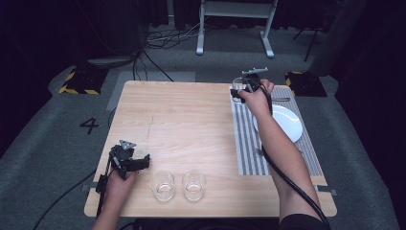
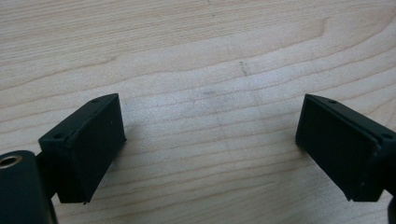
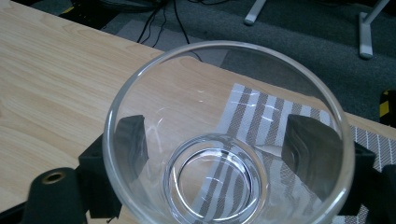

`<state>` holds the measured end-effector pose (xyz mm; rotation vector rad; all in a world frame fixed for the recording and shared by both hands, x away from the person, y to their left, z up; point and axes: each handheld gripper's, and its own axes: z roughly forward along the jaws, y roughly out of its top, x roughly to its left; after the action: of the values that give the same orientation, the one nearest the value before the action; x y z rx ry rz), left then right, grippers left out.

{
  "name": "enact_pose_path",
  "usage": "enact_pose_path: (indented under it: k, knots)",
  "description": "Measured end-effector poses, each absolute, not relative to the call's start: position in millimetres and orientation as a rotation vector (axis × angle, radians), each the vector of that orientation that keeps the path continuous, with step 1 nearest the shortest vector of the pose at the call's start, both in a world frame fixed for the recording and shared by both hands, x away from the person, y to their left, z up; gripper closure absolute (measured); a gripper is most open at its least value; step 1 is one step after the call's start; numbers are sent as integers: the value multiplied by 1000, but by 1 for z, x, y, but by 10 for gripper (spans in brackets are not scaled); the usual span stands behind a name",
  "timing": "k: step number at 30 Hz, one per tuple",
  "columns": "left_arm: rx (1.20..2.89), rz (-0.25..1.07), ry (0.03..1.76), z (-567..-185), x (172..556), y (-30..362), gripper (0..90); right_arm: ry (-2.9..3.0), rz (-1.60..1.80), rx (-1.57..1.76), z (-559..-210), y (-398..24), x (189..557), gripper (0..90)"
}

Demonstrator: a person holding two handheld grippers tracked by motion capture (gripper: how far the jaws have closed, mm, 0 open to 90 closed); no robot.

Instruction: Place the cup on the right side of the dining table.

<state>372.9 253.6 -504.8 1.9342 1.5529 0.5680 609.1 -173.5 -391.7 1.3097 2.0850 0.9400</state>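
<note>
Grey carpet floor (image 1: 43, 143), dark surrounds, white frame legs (image 1: 234, 28) at back, black cables (image 1: 163, 38), hazard-striped blocks (image 1: 79, 82).

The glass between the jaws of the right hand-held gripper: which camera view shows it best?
The right gripper view shows the glass best: its round rim and thick base are seen from above, with a black jaw at each side. In the high view it is small and mostly hidden by the hand at the right hand-held gripper. The left gripper view looks at bare table.

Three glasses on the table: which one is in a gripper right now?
The glass at the far corner of the striped placemat, between the right gripper fingers. The other two glasses stand free at the near edge.
</note>
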Motion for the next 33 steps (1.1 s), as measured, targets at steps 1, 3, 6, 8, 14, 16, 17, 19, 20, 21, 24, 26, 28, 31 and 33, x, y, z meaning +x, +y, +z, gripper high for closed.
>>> enact_pose_path:
  k: [1,3,6,8,14,16,17,19,20,21,24,26,28,31,33]
  knots:
    - [1934,568,1553,-505,373,254,83,2082,939,1315,-395,-174,611,198]
    - [1934,568,1553,-505,373,254,83,2079,933,1338,-403,-175,615,197]
    - [1934,569,1553,-505,373,254,83,2082,920,1358,-412,-176,618,198]
    - [1934,569,1553,-505,373,254,83,2084,907,1369,-418,-178,620,197]
    - [1933,569,1553,-505,373,254,83,2072,879,1419,-431,-186,627,197]
    - [1934,569,1553,-505,373,254,83,2073,863,1433,-435,-188,628,197]
    - [1934,569,1553,-505,373,254,83,2071,854,1445,-438,-189,629,197]
    - [1934,569,1553,-505,373,254,83,2070,839,1451,-441,-191,630,197]
    - [1934,569,1553,-505,373,254,83,2068,831,1458,-443,-191,630,197]
    - [1934,569,1553,-505,373,254,83,2066,827,1460,-444,-192,630,197]
    - [1934,569,1553,-505,373,253,83,2055,825,1474,-446,-195,631,197]
    - [1934,569,1553,-505,373,254,83,2049,825,1479,-447,-198,631,197]
    - [1934,569,1553,-505,373,254,83,2043,828,1494,-449,-200,631,197]
    - [1934,569,1553,-505,373,254,83,2039,842,1516,-453,-202,630,197]
    - [1934,569,1553,-505,373,254,83,2034,846,1523,-455,-203,630,197]
